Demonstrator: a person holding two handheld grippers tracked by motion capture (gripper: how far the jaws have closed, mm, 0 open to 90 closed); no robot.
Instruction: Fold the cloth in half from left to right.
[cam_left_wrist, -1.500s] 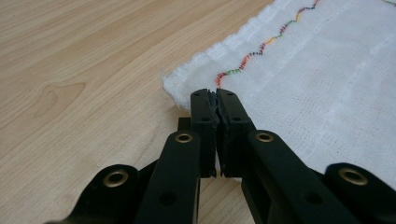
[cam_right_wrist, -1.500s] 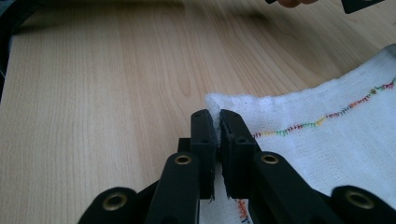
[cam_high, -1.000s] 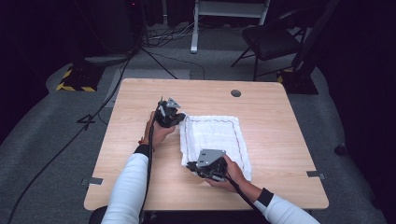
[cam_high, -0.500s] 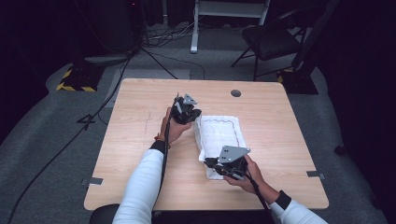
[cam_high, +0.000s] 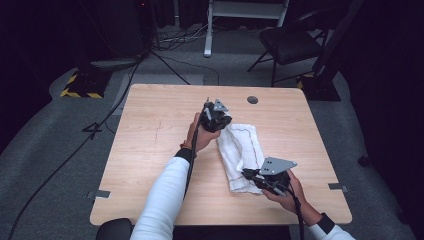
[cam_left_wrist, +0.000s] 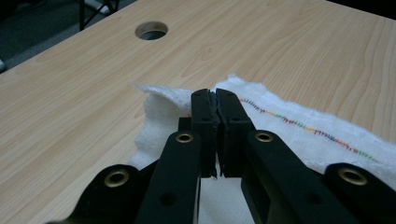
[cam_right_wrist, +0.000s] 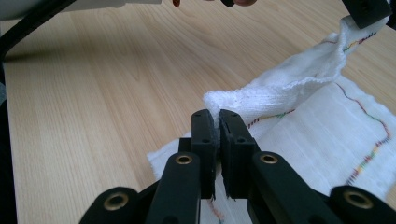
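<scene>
So my left claw (cam_left_wrist: 215, 109) is pinched tight on the far edge of the white cloth (cam_high: 245, 152), jaws pressed together with a thin bit of fabric caught between the tips. Right behind those tips the cloth's edge stands up a little, and a line of rainbow stitching (cam_left_wrist: 299, 125) runs off to the right of the claw. Past the cloth there's a round hole (cam_left_wrist: 151, 31) in the bench (cam_left_wrist: 70, 93).

My right claw (cam_right_wrist: 218, 122) is clamped on the near edge of the same cloth, a fold of it bunched right above the jaw tips. From that fold a ridge of fabric rises up and away toward the left claw, which I can see top right in the right gripper view. Under the ridge the rest of the cloth lies flat on the bench to the right of the claw.

From the high view, the cloth stretches between the two claws, a bit right of bench centre
</scene>
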